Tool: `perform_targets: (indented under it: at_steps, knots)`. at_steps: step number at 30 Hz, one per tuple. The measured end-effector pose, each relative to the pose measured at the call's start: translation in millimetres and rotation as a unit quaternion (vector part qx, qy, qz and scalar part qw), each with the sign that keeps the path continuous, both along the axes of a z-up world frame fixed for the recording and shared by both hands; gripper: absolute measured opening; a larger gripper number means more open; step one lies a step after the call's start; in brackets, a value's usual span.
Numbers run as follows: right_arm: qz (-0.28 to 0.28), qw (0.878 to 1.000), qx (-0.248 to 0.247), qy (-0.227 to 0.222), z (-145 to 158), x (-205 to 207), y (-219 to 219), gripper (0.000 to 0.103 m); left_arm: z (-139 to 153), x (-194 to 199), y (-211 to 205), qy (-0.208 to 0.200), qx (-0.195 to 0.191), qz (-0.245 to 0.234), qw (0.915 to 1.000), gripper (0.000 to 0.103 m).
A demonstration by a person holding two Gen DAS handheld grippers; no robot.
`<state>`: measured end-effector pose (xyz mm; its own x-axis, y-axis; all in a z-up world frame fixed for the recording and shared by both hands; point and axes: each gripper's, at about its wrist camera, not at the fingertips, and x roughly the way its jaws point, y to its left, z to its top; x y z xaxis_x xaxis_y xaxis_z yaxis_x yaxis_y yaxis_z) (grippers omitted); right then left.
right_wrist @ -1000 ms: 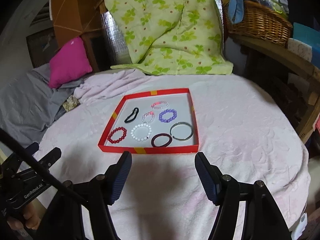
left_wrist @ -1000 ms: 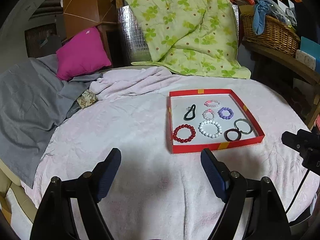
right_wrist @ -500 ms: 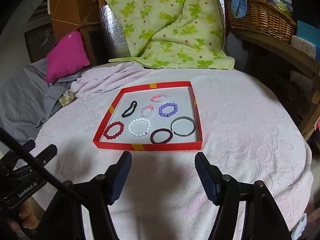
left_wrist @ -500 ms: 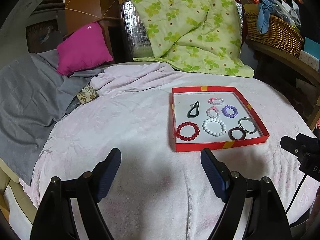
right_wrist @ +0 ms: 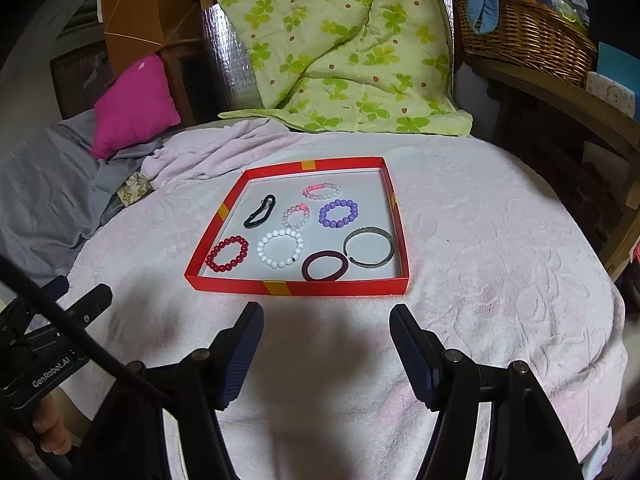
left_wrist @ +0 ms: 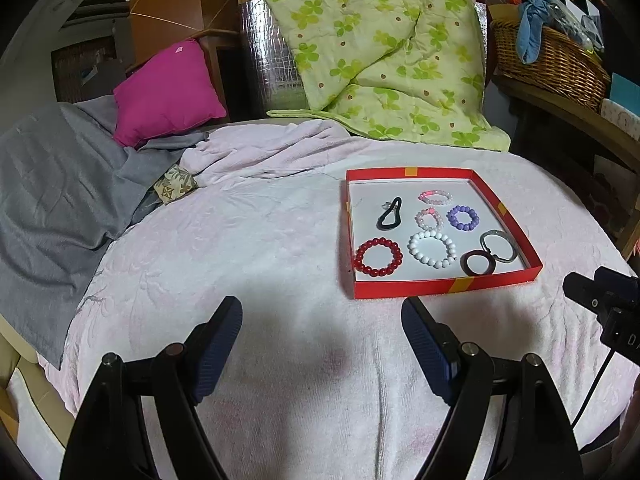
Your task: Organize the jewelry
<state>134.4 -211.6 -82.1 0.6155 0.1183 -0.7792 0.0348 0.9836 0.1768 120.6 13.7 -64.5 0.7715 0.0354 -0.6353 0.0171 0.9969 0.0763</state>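
Note:
A shallow red tray (left_wrist: 440, 286) (right_wrist: 296, 286) lies on the pink towel-covered bed. In it lie a red bead bracelet (right_wrist: 227, 254), a white bead bracelet (right_wrist: 281, 248), a purple bead bracelet (right_wrist: 338, 213), two small pink bead bracelets (right_wrist: 321, 191), a black hair tie (right_wrist: 260, 211), a dark maroon band (right_wrist: 325, 266) and a silver bangle (right_wrist: 369, 252). My left gripper (left_wrist: 322, 332) is open and empty, just before the tray's near left corner. My right gripper (right_wrist: 326, 338) is open and empty, just before the tray's near edge.
A grey blanket (left_wrist: 52, 184) and magenta pillow (left_wrist: 168, 92) lie at the left, a green floral quilt (left_wrist: 384, 52) behind the tray. A wicker basket (right_wrist: 524, 36) stands on a wooden shelf at the right. A small patterned pouch (left_wrist: 176, 188) lies by the blanket.
Both grippers have moved forward toward the tray, which now sits lower and closer in both views. Both stay open and empty.

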Motion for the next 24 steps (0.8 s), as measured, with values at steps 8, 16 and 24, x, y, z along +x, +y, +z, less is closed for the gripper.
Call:
perform_targets:
  at_steps: [8, 16, 24]
  knots:
    - [-0.012, 1.000, 0.004, 0.004, -5.0, 1.8, -5.5, 0.069, -9.4, 6.1, -0.2, 0.005, 0.000, -0.001, 1.0000, 0.082]
    - [-0.010, 1.000, -0.001, 0.012, -10.6, 7.4, 0.6, 0.069, -19.2, 14.9, 3.3, 0.015, 0.003, 0.002, 0.9999, 0.082]
    - [-0.005, 1.000, -0.004, 0.021, -17.2, 13.7, 10.7, 0.069, -20.9, 18.4, 13.8, 0.018, -0.004, 0.010, 0.9998, 0.082]
